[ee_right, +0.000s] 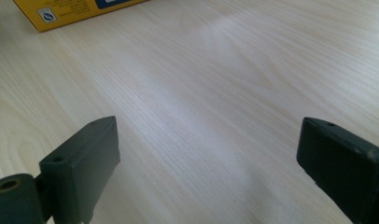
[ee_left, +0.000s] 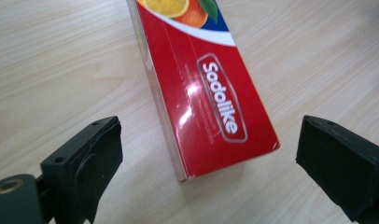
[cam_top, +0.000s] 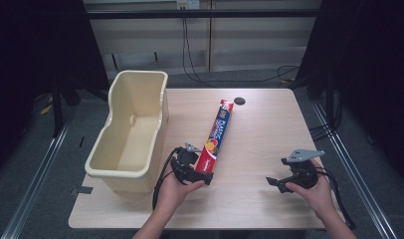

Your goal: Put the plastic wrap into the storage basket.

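One long red cardboard plastic-wrap box (cam_top: 216, 137) lay mid-table beside one cream plastic bin (cam_top: 132, 130), its near end framed untouched between the left gripper (ee_left: 208, 154)'s parted jaws, while the right gripper (cam_top: 275, 183)'s jaws were spread over bare wood.

Both tools (cam_top: 206, 175) (cam_top: 272, 183) wide apart, empty.

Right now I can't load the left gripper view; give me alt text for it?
The near end of a long red plastic wrap box, marked Sodolike, lies on the pale wooden table, ahead of the left gripper. Its two black jaws stand wide open, touching nothing.
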The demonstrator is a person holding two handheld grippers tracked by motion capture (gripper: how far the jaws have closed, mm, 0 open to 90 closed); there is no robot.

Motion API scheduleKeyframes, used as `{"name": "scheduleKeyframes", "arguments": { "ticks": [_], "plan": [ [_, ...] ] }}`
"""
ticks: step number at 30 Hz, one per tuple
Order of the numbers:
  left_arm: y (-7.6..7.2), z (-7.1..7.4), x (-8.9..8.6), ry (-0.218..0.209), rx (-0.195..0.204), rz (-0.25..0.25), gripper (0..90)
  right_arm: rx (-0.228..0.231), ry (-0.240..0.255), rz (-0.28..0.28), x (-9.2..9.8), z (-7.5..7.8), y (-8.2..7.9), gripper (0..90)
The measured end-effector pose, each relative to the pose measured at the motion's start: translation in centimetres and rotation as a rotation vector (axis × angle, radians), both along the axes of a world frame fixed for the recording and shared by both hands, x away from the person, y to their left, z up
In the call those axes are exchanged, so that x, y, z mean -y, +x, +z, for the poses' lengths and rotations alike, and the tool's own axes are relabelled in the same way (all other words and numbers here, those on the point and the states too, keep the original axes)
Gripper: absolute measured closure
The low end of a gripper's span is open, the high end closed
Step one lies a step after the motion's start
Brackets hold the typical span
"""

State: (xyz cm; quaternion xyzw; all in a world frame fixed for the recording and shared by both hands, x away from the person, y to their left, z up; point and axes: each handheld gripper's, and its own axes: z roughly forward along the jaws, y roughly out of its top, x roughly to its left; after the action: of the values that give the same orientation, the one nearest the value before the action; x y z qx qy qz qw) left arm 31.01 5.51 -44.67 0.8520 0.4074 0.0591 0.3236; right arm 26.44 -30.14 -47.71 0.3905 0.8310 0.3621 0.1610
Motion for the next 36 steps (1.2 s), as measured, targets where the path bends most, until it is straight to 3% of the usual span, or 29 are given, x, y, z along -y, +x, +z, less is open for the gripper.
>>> {"name": "scheduleKeyframes", "arguments": {
  "ticks": [1, 5, 8, 12, 15, 19, 20, 22, 25, 36],
  "plan": [
    [0.5, 0.4, 0.3, -0.019, 0.001, 0.015, 6.7, -0.003, -0.015, 0.011, 0.0, 0.0, -0.1, 6.3],
    [1.5, 0.7, 1.0, -0.005, -0.003, 0.004, 6.5, -0.003, -0.009, 0.008, 0.0, 0.0, -0.2, 6.3],
    [3.2, 1.0, 1.9, 0.002, -0.032, 0.013, 6.2, -0.002, -0.024, -0.001, 0.1, 0.1, -0.3, 6.3],
    [4.3, 1.4, 2.8, -0.002, -0.042, 0.013, 6.2, 0.006, -0.022, -0.002, 0.3, 0.2, -0.3, 6.4],
    [6.2, 1.7, 4.0, 0.008, -0.055, 0.026, 6.2, 0.010, -0.017, -0.010, 0.4, 0.3, -0.3, 6.3],
    [7.6, 1.6, 4.8, 0.014, -0.070, 0.031, 6.3, 0.008, -0.002, -0.018, 0.5, 0.2, -0.4, 6.3],
    [8.4, 1.6, 5.3, 0.035, -0.076, 0.038, 6.3, 0.011, 0.000, -0.022, 0.4, 0.2, -0.4, 6.2],
    [9.2, 1.4, 5.8, 0.031, -0.089, 0.043, 6.3, 0.012, -0.003, -0.023, 0.4, 0.2, -0.5, 6.3],
    [10.2, 1.1, 6.4, 0.058, -0.102, 0.050, 6.4, 0.016, -0.003, -0.019, 0.4, 0.3, -0.4, 6.4],
    [12.7, 0.0, 7.6, 0.080, -0.116, 0.092, 14.0, 0.025, 0.013, -0.026, 0.6, 0.4, -0.5, 6.4]
  ]
}}
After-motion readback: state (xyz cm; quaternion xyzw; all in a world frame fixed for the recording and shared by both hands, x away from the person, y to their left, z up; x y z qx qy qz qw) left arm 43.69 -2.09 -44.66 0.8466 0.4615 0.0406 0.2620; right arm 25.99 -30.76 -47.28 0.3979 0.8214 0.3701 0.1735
